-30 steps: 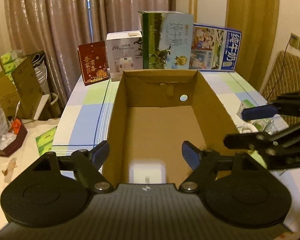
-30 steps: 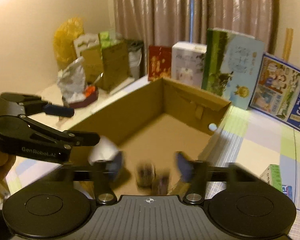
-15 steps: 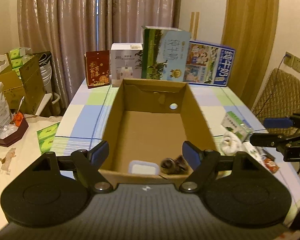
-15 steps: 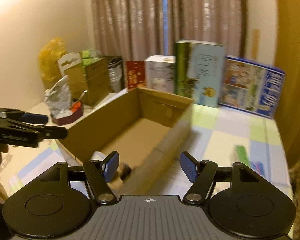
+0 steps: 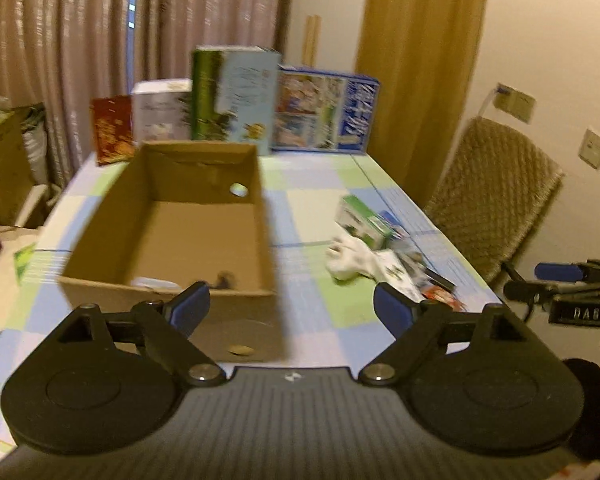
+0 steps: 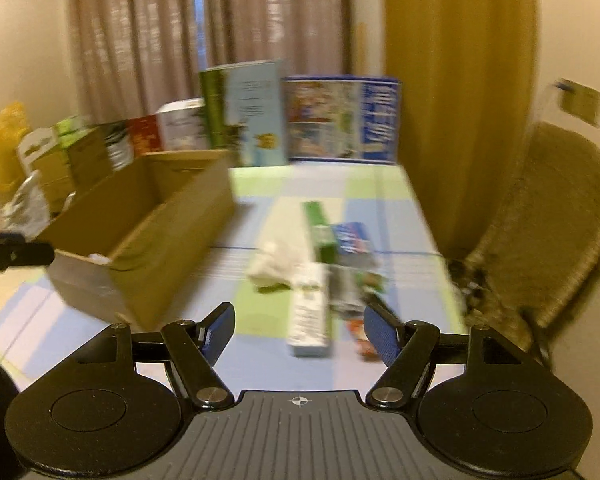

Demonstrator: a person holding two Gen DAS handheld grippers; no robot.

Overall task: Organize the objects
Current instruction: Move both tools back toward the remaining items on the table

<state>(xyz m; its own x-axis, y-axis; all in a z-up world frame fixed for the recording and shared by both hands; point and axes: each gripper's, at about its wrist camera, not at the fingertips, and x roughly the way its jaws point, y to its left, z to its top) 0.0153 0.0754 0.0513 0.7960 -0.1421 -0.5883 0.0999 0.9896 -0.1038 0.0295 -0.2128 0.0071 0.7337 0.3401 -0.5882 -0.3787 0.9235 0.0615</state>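
Right wrist view: both hand-held grippers, right (image 6: pixel 299 330) and left (image 5: pixel 291 308), gape wide, empty, near the cardboard box (image 6: pixel 172 216).

Left wrist view from the near table edge, facing far toward the curtains, cardboard box (image 5: pixel 168 240) close ahead-left, right wrist view further right, over the loose packets (image 6: pixel 312 280), both share box, packets, standing cartons (image 5: pixel 236 96).
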